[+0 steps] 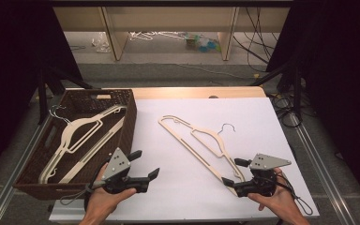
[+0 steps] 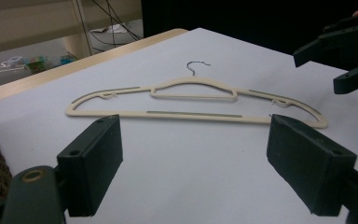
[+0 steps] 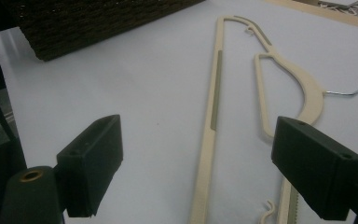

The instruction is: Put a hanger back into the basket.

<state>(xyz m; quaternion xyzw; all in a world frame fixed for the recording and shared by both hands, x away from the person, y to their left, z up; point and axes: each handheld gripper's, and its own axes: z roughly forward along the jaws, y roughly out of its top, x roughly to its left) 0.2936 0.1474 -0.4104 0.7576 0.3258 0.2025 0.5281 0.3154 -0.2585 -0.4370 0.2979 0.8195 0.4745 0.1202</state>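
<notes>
The cream hanger (image 1: 199,143) lay flat on the white sheet, right of the wicker basket (image 1: 127,123), its long axis running diagonally away from that basket. The right gripper (image 1: 234,172), jaws spread and empty, sat at its near end. The left gripper (image 1: 146,164), also agape, hovered farther off beside the basket.

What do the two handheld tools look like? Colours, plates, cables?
Both the left tool and the right tool are black, each with two blocky black jaws, a grey three-cornered plate with small holes on top, and a dark looped cable. Forearms are bare, no sleeves.

Matt cream hanger (image 2: 193,100), probably plastic, metal hook; rough woven basket (image 1: 128,123).
</notes>
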